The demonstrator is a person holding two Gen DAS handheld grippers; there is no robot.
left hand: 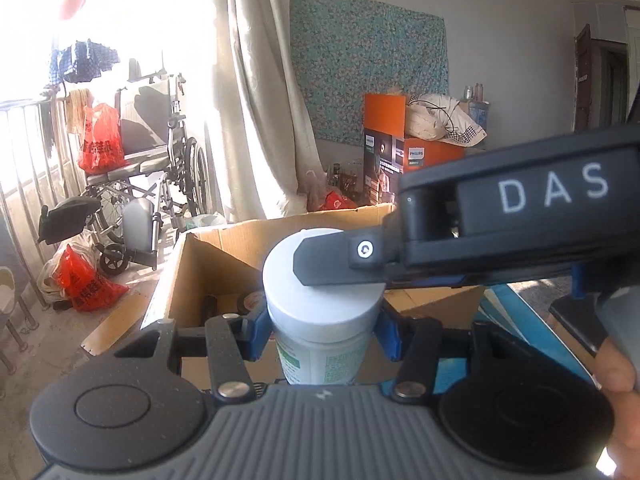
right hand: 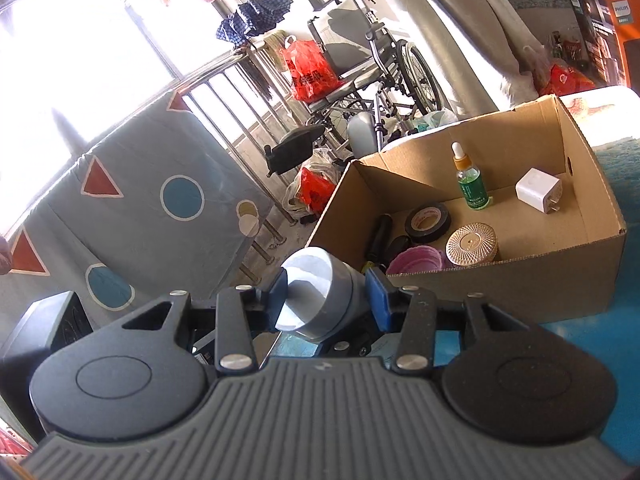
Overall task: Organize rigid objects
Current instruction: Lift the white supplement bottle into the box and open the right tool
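Left tongs [left hand: 322,330] clamped on white jar [left hand: 320,344], blue pads pressed against both sides just under the grey lid [left hand: 320,300]. Jar upright, green-printed label visible below the lid, held in the air just near of the cardboard box [left hand: 224,252]. Right tongs [right hand: 326,300] gripping the same jar at the lid [right hand: 316,296], reaching in from the right in the left view, one black finger [left hand: 336,256] lying across the lid top. In the right wrist view lid tilted toward the lens, blue pads [right hand: 378,300] tight on either side. A thumb [left hand: 618,372] at far right edge of the left view.

Cardboard box [right hand: 520,280] open, flaps up, sitting on a blue surface [right hand: 624,320]. Inside: dropper bottle [right hand: 472,180] with green liquid standing upright toward the far wall, white charger plug [right hand: 538,190] to its right, black tape roll [right hand: 428,220] near the middle, round gold-patterned lid tin [right hand: 472,244] near the front wall, pink round thing [right hand: 414,262] left of it, dark objects at the left end hard to tell apart.

Background: wheelchair [right hand: 360,60] with red bag [right hand: 310,70] on the seat, curtain [left hand: 256,92], orange carton [left hand: 400,148] at far right wall, patterned grey cloth [right hand: 140,208] over railing on the left.
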